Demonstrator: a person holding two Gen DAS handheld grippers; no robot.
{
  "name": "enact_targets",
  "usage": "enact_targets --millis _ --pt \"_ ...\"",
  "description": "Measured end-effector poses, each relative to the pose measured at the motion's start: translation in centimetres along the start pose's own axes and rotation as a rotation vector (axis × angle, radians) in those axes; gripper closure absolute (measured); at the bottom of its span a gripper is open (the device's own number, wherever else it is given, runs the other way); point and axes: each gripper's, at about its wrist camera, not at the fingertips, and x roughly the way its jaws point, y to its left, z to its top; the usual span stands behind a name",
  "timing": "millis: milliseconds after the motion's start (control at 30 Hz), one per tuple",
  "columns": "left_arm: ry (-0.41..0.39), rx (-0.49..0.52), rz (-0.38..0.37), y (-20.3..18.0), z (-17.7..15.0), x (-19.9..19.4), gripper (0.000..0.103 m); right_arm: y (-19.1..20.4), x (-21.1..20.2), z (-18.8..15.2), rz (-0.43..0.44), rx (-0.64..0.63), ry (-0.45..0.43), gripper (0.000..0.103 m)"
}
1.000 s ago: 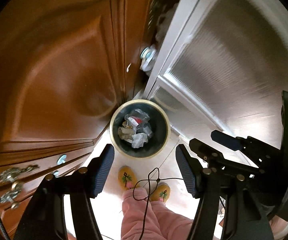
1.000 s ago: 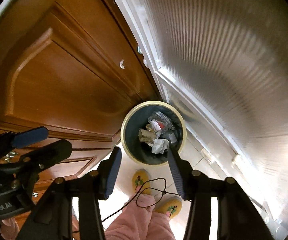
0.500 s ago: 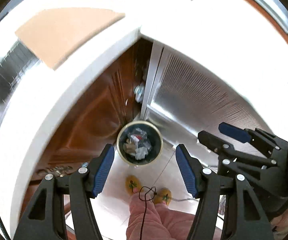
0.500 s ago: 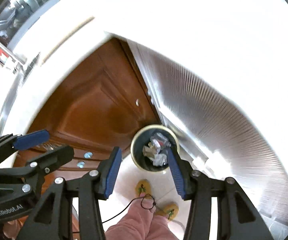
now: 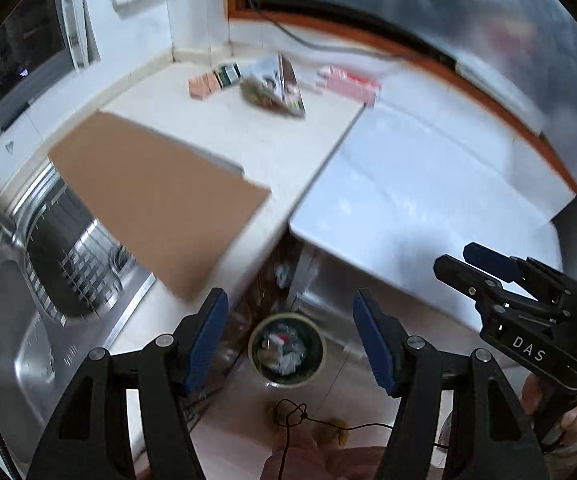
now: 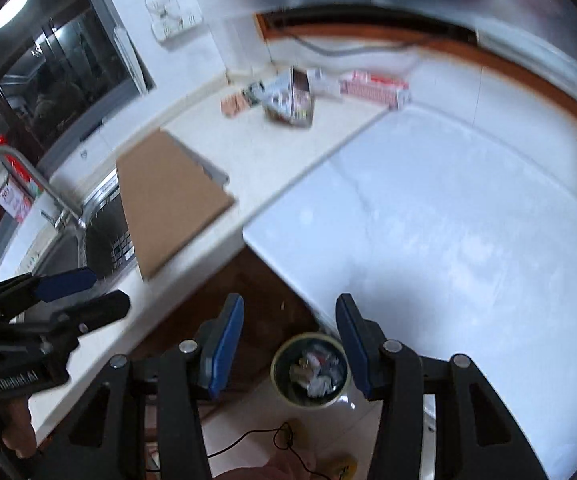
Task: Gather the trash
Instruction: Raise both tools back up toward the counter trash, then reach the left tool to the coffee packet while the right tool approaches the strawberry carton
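Far below on the floor stands the round trash bin, with crumpled papers and wrappers inside. On the white counter at the back lie a crumpled printed bag, a small brown box and a pink-red pack. My left gripper is open and empty, high above the bin. My right gripper is also open, with nothing between its blue pads. Each one shows at the edge of the other's view, the right gripper and the left gripper.
A brown cardboard sheet lies over the counter edge and a steel sink holding a dish rack. A faucet rises at the left. A white appliance top fills the right. A person's pink-clad legs and slippers show below.
Both grippers have risen together from cabinet-door height to above the counter. The bin has shrunk in view, and the countertop, sink and back wall have come into sight.
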Motion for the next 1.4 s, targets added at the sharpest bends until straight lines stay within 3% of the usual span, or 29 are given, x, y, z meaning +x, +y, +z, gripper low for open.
enact_targets --millis 300,700,1000,1400 --pt "-0.065 0.020 -0.077 4.6 8.1 -3.3 0.031 2.1 -3.3 7.0 -0.038 -0.007 -0.126 0.054" --pt "-0.090 0.085 -0.118 7.1 17.6 -1.1 0.031 0.3 -3.4 14.5 -0.094 -0.033 -0.185 0.054" --pt "-0.045 0.064 -0.092 6.6 22.0 5.6 0.031 -5.7 3.9 19.7 -0.163 -0.133 -0.140 0.050" --pt "0.071 -0.089 -0.042 7.8 28.7 19.1 0.031 -12.4 17.9 26.4 -0.149 -0.316 -0.007 0.050"
